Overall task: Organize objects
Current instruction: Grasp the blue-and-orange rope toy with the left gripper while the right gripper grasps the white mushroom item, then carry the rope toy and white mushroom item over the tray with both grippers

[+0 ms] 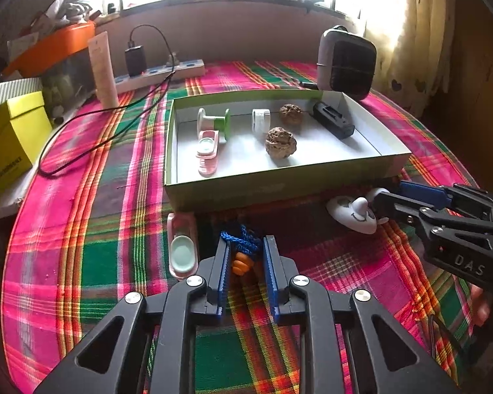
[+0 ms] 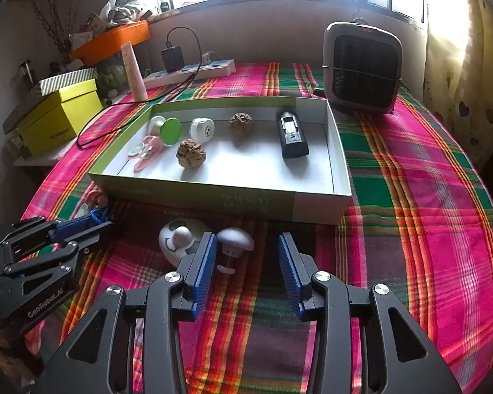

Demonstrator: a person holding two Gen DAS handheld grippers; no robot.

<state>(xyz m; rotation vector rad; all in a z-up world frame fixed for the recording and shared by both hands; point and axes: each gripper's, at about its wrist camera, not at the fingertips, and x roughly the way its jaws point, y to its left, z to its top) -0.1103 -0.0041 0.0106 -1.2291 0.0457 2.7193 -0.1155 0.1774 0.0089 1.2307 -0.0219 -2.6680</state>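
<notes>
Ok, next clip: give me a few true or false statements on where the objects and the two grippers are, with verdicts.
1. The left gripper is shut on the blue cord. True.
2. Two walnuts lie in the tray. True: one walnut nearer, another walnut further back.
3. The white mushroom toy is already in the tray. False: it sits on the tablecloth in front of the tray.
4. The right gripper is clamped on the mushroom toy. False: its jaws stand apart, the toy between them.
5. The black battery charger lies on the tablecloth. False: it lies in the tray.
</notes>
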